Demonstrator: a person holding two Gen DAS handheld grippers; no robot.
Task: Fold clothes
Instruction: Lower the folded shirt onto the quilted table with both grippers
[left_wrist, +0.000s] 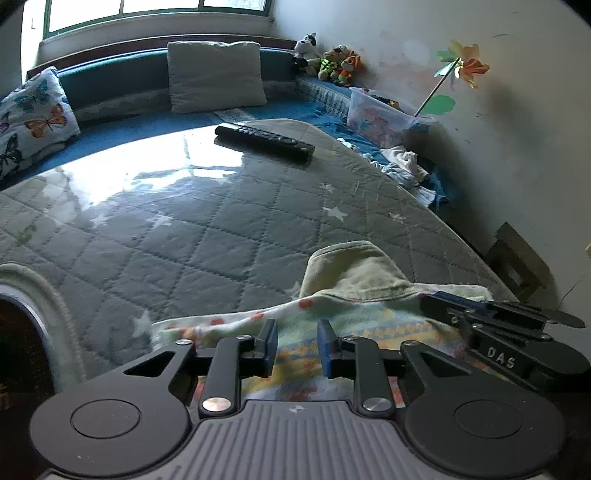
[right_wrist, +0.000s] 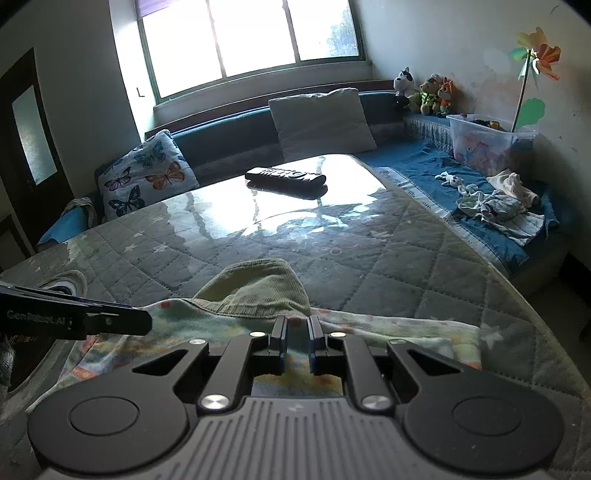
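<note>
While the left gripper (left_wrist: 297, 345) sits spread over the garment (left_wrist: 354, 280), the right gripper (right_wrist: 297, 341), marked "DAS", looks pressed together; the remote (right_wrist: 286, 176) lies at 12 o'clock.

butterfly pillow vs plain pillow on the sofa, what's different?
The butterfly pillow carries coloured butterfly prints; the plain pillow is unpatterned grey-white. Butterfly pillow sits at the sofa's left corner, plain pillow mid-backrest under the window. Both lean upright against the backrest.
</note>
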